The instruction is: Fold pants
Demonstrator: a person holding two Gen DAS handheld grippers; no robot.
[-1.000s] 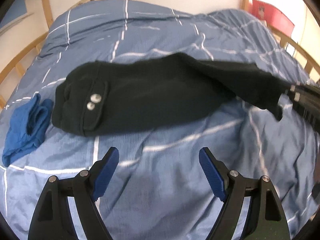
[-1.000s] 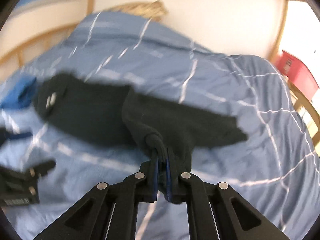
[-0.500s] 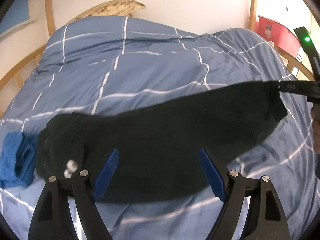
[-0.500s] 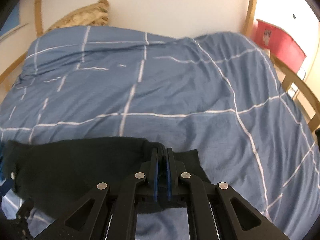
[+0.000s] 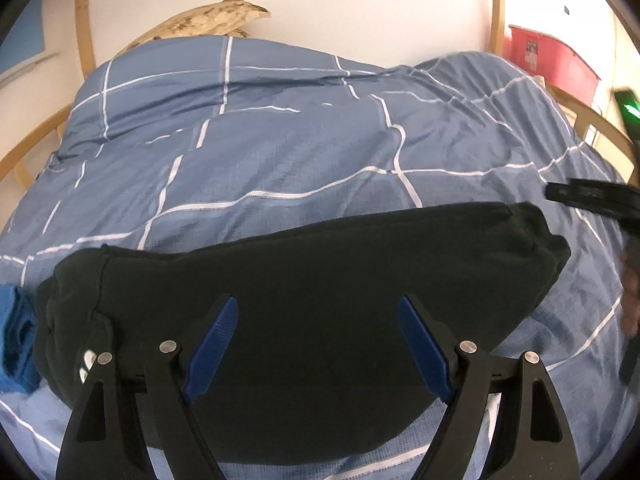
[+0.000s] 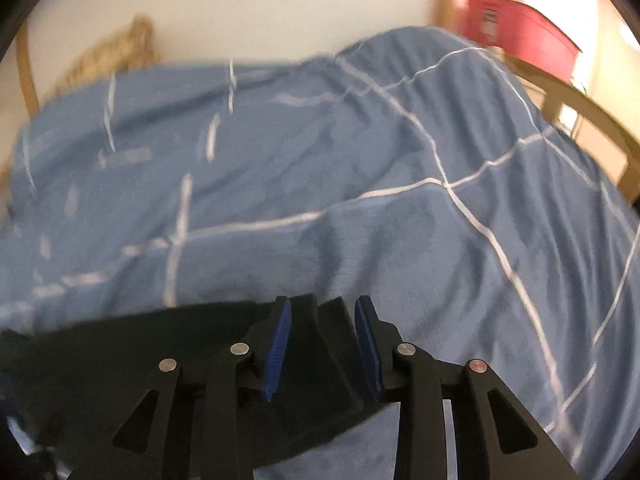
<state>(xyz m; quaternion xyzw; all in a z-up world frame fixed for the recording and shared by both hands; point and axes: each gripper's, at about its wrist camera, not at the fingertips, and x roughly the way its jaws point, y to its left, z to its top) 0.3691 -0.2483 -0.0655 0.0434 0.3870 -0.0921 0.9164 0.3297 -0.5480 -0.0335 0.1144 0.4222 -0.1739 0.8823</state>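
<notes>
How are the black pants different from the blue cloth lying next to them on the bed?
The black pants are far larger than the blue cloth. The pants are black and carry metal snaps; the cloth is bright blue with none showing. The pants lie stretched out long, while the cloth sits bunched at their end. Both rest on the checked duvet.

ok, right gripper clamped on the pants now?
No: in the right wrist view the right gripper has its jaws apart, with the black pants lying loose between them on the blue duvet.
</notes>
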